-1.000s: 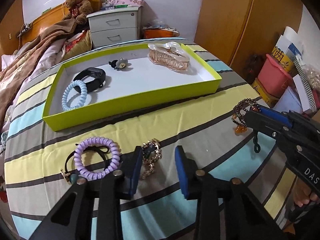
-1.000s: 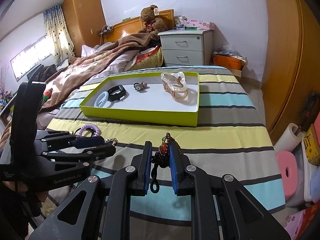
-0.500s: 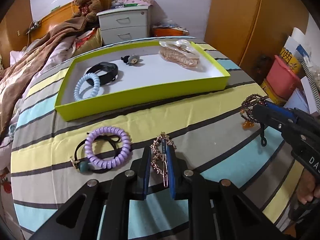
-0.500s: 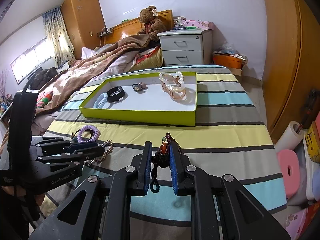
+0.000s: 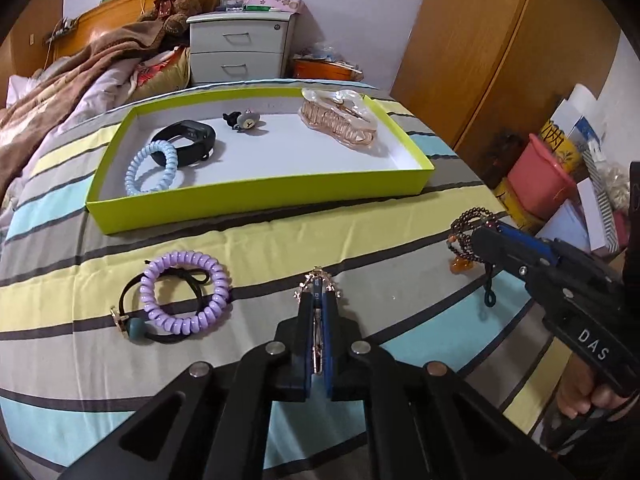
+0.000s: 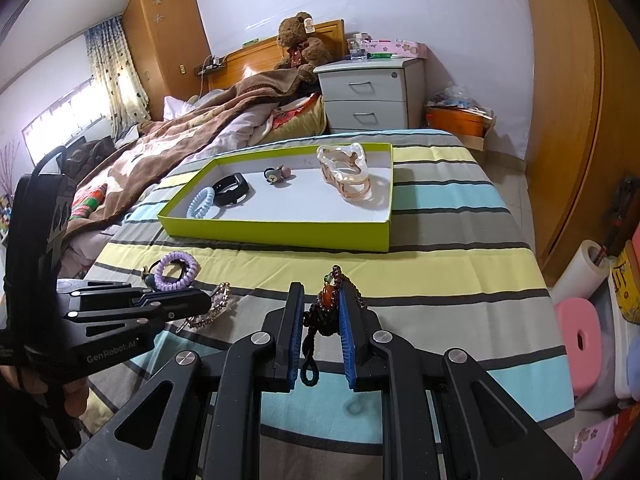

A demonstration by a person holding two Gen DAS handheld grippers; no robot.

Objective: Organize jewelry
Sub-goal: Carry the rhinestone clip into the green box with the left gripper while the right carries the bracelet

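My left gripper (image 5: 318, 300) is shut on a gold chain bracelet (image 5: 319, 280), lifted off the striped bedspread; it also shows in the right wrist view (image 6: 218, 304). My right gripper (image 6: 320, 292) is shut on a dark beaded bracelet (image 6: 328, 300) with an orange pendant, seen at the right in the left wrist view (image 5: 464, 236). A lime green tray (image 5: 256, 206) ahead holds a blue coil hair tie (image 5: 152, 168), a black band (image 5: 188, 142), a small charm (image 5: 244, 122) and a pink hair claw (image 5: 340, 120).
A purple coil hair tie (image 5: 184, 292) lies on a black hair tie with a teal bead (image 5: 134, 326), left of my left gripper. A rumpled brown blanket (image 6: 168, 140) lies to the left. Boxes and a pink bin (image 5: 540, 176) stand off the bed's right edge.
My left gripper closed on the gold chain bracelet and lifted it off the bedspread. My right gripper kept its hold on the beaded bracelet.
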